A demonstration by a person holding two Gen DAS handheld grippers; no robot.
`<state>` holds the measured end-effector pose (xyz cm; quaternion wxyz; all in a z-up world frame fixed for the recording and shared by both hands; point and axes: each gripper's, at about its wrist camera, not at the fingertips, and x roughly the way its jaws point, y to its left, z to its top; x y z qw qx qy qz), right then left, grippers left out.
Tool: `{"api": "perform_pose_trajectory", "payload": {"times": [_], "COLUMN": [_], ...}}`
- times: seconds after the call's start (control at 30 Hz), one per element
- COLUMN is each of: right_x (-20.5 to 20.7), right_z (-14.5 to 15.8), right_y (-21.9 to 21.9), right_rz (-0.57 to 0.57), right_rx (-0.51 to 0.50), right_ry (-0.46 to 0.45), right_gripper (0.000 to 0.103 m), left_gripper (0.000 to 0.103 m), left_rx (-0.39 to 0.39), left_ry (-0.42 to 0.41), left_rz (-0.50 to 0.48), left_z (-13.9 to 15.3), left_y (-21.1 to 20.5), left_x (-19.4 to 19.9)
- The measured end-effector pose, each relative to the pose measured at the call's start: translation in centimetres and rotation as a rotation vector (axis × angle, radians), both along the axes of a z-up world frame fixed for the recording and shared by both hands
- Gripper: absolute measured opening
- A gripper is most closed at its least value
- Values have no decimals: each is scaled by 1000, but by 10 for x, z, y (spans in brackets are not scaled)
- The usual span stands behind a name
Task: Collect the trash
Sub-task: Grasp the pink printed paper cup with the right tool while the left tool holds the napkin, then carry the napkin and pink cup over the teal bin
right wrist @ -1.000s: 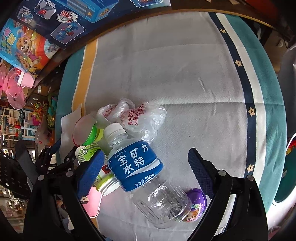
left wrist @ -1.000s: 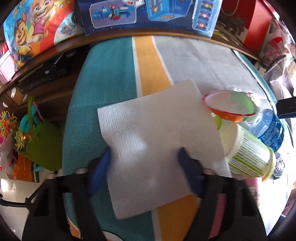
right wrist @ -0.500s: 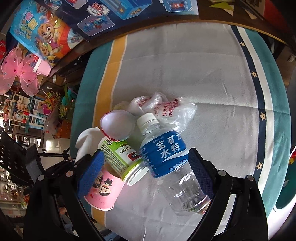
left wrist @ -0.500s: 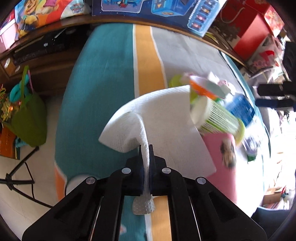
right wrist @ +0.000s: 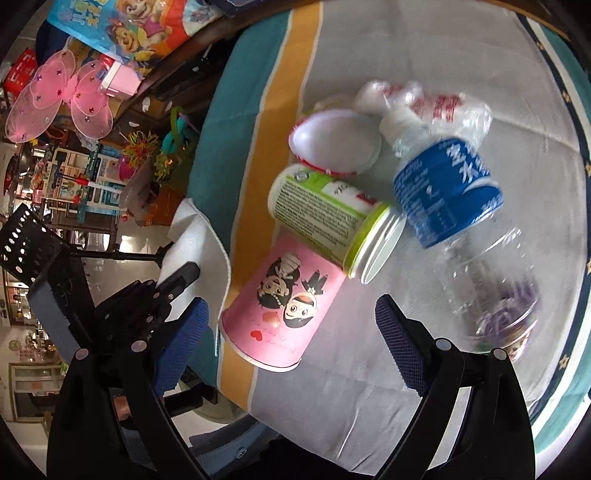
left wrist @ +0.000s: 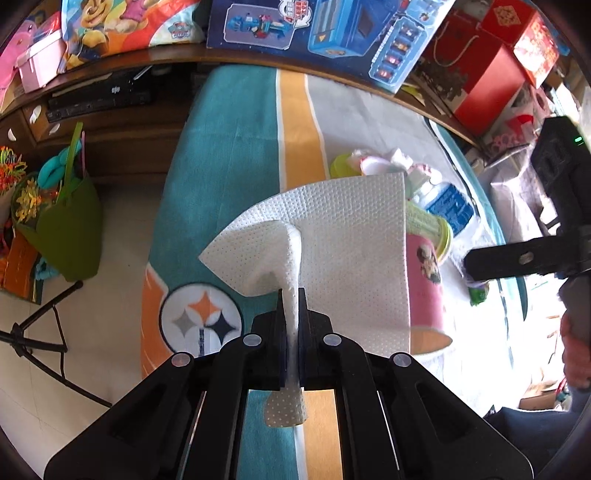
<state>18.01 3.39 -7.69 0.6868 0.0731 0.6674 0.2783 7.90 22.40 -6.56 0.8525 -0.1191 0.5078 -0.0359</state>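
Note:
My left gripper (left wrist: 291, 295) is shut on a white paper napkin (left wrist: 343, 240) and holds it lifted above the striped tablecloth (left wrist: 229, 155). The napkin also shows in the right wrist view (right wrist: 195, 240). My right gripper (right wrist: 291, 332) is open and empty, hovering over a pile of trash: a pink paper cup (right wrist: 284, 302) on its side, a green-labelled cup (right wrist: 328, 218), a clear water bottle with a blue label (right wrist: 447, 192), a white lid (right wrist: 336, 142) and a crumpled plastic bag (right wrist: 436, 99). The pink cup (left wrist: 424, 280) lies right of the napkin.
A green felt bag (left wrist: 66, 229) and a tripod leg (left wrist: 40, 314) stand on the floor left of the table. Toy boxes (left wrist: 332, 33) and red boxes (left wrist: 491, 66) line the shelf behind. The left gripper's body (right wrist: 122, 306) is close to my right gripper's left finger.
My left gripper closed on the flat napkin and lifted it off the cloth. My right gripper moved closer over the cups and bottle, still open.

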Motion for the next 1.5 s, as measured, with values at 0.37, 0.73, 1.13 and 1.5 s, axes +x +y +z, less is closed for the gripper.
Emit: {"api": "perform_pose_trajectory", "payload": {"times": [0.37,0.73,1.13,1.5], "right_x": [-8,-24,-20,-20], "right_z": [-29,15,65,75], "right_y": [21,-32,-154,-295], "right_rz": [-17,-55,-247,-499], "right_rx": [89,95,162,191], "right_ry": [20,-87,-203,-259], "right_gripper": [69,60,60,60], "left_gripper": [4,4,5,5], "left_rx": [15,14,32,48], "left_ry": [2,-56,-132,-159], "left_rz": [48,-8,-136,-353], "left_z": [9,28,63,84], "left_y": [14,-20,-97,-224], "left_x": [-29,-30,-11,35]}}
